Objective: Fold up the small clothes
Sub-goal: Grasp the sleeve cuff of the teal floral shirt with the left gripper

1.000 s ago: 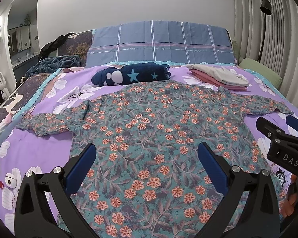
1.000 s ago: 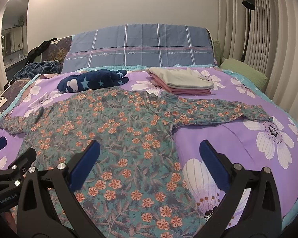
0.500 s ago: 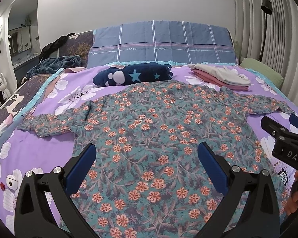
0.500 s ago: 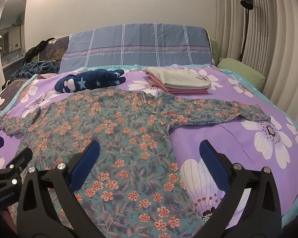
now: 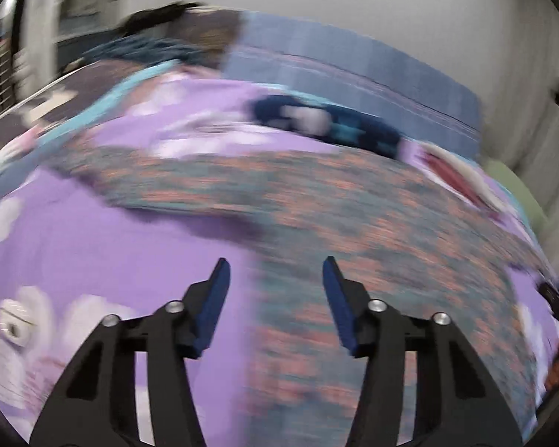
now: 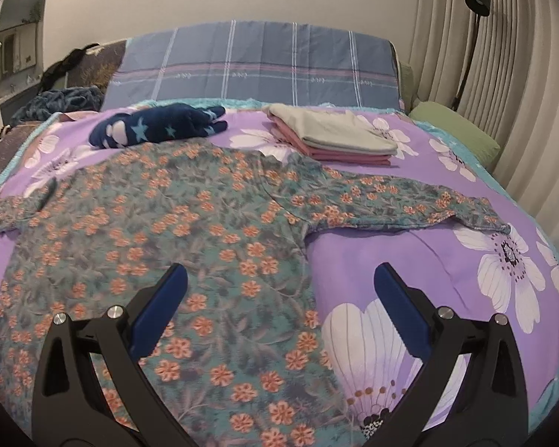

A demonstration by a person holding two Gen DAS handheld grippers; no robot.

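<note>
1. A teal long-sleeved shirt printed with orange flowers [image 6: 175,231] lies spread flat on a bed covered by a purple bedspread with large white flowers [image 6: 410,260], both sleeves stretched out to the sides.
2. The right claw [image 6: 277,279] hovers above the lower right part of the shirt. Its blue pads [image 6: 160,305] stand wide apart with nothing between them: one sits over the flowered cloth, the other over the bare bedspread just past the shirt's side edge.
3. The left wrist view is heavily smeared by motion. The left claw [image 5: 274,273] hangs over the shirt's [image 5: 354,223] left side edge, where cloth meets purple bedspread [image 5: 93,246].
4. The left claw's jaws have just been closing. A clear gap remains between its blue pads [image 5: 212,309], and no cloth is pinched between them.
5. A dark navy fleece garment with light blue stars and white paw shapes [image 6: 156,130] lies rolled near the head of the bed, touching the shirt's upper edge.
6. A folded stack of clothes, beige on top of pink [image 6: 335,138], sits just beside the shirt's right shoulder.
7. A blue plaid pillow [image 6: 257,67] leans along the head of the bed, a green pillow [image 6: 454,138] lies at the right side, and a black floor lamp [image 6: 473,29] stands before pleated curtains [image 6: 521,74].
</note>
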